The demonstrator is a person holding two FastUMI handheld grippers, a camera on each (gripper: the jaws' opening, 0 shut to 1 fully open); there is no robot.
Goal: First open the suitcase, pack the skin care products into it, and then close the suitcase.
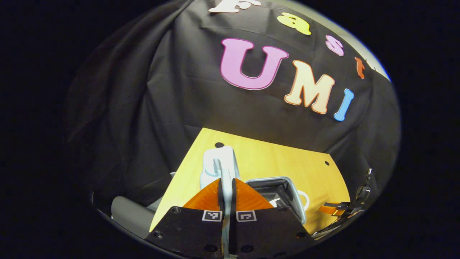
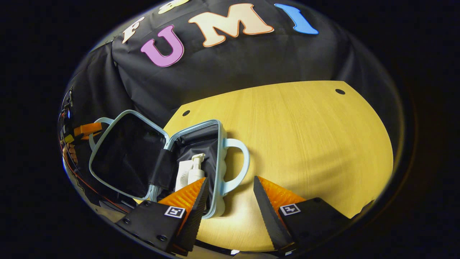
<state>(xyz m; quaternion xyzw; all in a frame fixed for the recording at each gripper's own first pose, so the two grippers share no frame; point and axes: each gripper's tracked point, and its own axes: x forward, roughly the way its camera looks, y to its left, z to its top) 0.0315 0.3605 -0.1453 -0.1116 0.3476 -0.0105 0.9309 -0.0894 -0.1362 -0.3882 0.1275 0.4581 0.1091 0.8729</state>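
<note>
The pale-blue suitcase lies open on the wooden table (image 2: 305,144). Its lid (image 2: 125,154), lined in black, stands raised on the left of the right gripper view. In the black-lined base (image 2: 220,158) lie a white pump bottle (image 2: 197,169) and a white tube (image 2: 184,174). My right gripper (image 2: 230,181) is open, just above the base's near rim and carry handle (image 2: 239,162). My left gripper (image 1: 226,183) is shut on the thin pale-blue edge of the lid (image 1: 219,162); it also appears far left as (image 2: 86,128). The base (image 1: 298,205) sits to its right.
Bare tabletop (image 1: 273,158) stretches behind and to the right of the suitcase. Black cloth hangs close behind the table. A grey rounded object (image 1: 129,216) sits off the table's left edge. The right gripper (image 1: 341,208) shows beyond the base.
</note>
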